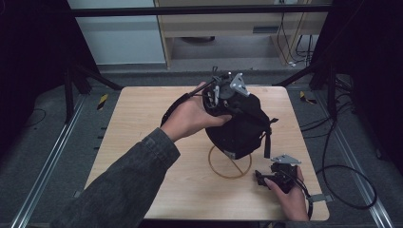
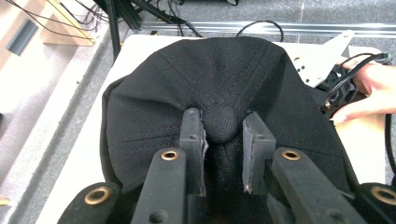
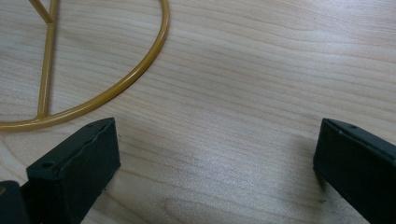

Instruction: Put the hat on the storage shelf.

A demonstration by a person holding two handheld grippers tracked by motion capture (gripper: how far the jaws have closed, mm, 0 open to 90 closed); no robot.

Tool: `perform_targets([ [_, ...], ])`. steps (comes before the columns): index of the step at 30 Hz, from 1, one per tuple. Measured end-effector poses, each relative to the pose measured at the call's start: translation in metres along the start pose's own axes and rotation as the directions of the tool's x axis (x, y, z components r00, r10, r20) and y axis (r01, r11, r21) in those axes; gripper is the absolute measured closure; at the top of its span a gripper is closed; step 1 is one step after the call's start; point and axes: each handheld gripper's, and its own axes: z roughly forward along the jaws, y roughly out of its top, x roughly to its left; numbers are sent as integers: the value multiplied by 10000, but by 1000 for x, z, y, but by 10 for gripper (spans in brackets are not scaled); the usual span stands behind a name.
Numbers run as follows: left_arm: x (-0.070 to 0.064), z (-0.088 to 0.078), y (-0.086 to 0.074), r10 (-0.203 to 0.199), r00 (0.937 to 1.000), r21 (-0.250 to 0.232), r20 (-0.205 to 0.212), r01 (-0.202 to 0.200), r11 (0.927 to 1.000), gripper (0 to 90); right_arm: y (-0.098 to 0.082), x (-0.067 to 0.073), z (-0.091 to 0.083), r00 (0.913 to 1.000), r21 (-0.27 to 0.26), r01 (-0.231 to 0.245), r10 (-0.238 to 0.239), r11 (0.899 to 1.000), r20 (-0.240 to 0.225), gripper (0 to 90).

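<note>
Nearest the person, at the table's [image 1: 142,142] near right corner, the right hand [image 1: 291,199] rested on the wood with the right gripper [image 1: 260,179] lying low and pointing left; in the right gripper view its two black jaws stood wide apart with nothing between them, only bare wood grain, and part of the gold wire ring [image 3: 116,86] curved past just beyond the left jaw. A little farther in, that one gold wire ring [image 1: 230,164], with thin spokes running to a central post, sat on the tabletop as the base of a single stand. Over it hung one black cap [image 1: 240,126], its crown bulging above the ring and one adjustment strap dangling at its right side. The left hand [image 1: 190,116], coming in on a dark denim sleeve, held the left gripper [image 1: 219,97] at the top of the cap, the grey three-cornered plate uppermost. In the left gripper view the two jaws were closed on the cap's [image 2: 215,84] one top button [image 2: 222,122], a pad pressing on each side of it, the black panels spreading away beyond. Farthest off, past the table's far edge, lay grey floor and a tangle of cables.
</note>
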Motion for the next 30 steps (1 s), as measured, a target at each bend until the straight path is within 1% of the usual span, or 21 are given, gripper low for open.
perform_targets([
  [5,0,6,-1,-45,10000,103,48,44,9999,734,0,0,0,10000,-1,-3,3,10000,-1,6],
  [8,-3,9,-1,33,10000,177,65,-34,9998,733,0,0,0,10000,-2,0,0,10000,-2,6],
  [10,-3,11,-2,-50,9999,199,90,49,9998,732,0,0,0,10000,-6,3,-3,10000,8,6],
  [13,-4,13,-3,-42,9999,196,133,40,9998,731,0,0,0,10000,-7,10,-10,10000,7,6],
  [16,-5,15,-3,3,10000,251,89,-5,9997,727,0,0,0,10000,-6,7,-7,10000,8,6],
  [26,0,18,-5,-274,9995,143,177,272,9995,718,0,0,0,10000,-4,7,-7,10000,10,6],
  [30,0,19,-5,-209,9996,183,181,205,9996,707,0,0,0,10000,-3,-12,12,10000,12,6],
])
